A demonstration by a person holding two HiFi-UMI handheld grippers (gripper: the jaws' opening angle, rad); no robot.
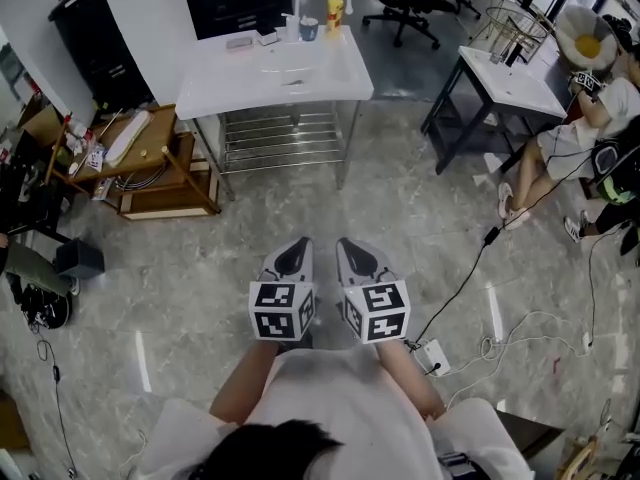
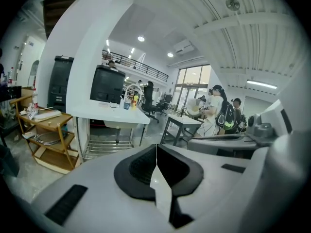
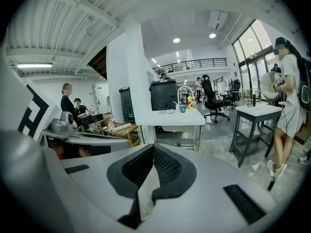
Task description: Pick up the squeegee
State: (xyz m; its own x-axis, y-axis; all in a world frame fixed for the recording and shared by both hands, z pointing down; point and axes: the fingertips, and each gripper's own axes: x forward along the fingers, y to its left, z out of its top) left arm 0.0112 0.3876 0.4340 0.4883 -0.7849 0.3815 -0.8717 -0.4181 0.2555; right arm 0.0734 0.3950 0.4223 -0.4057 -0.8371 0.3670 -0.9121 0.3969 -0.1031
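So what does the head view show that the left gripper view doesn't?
Only the head view: the person's bare forearms and a white power strip on the grey marble floor. Only the left gripper view: round ceiling lamps and a railed upper balcony. Both: the white sink table with curved tap, and the wooden shelf cart.

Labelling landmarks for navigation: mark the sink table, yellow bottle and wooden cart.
sink table [image 1: 215, 86]: head view, bare left part of its top.
yellow bottle [image 1: 335, 14]: head view, its body.
wooden cart [image 1: 165, 128]: head view, bare patch of top shelf.
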